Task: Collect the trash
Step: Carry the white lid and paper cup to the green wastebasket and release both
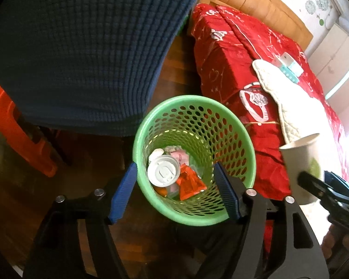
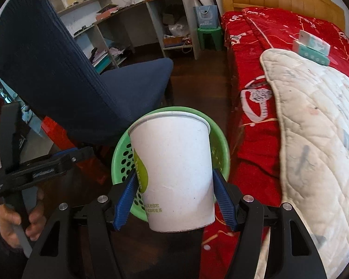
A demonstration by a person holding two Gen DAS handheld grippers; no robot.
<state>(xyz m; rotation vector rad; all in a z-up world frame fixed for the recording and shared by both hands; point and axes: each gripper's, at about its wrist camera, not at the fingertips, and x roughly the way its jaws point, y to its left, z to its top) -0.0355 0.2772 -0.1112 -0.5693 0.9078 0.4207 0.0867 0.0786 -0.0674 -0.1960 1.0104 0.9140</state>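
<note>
A green perforated trash basket stands on the dark wood floor between a chair and a bed. Inside lie a white plastic lid, a red wrapper and other scraps. My left gripper is open and empty above the basket's mouth. My right gripper is shut on a white paper cup with a green mark, held upright above the basket. The cup also shows in the left wrist view, to the right of the basket.
A blue office chair stands left of the basket. A bed with a red cover and a white quilt lies right, with a tissue pack on it. Shelves and a green stool stand behind.
</note>
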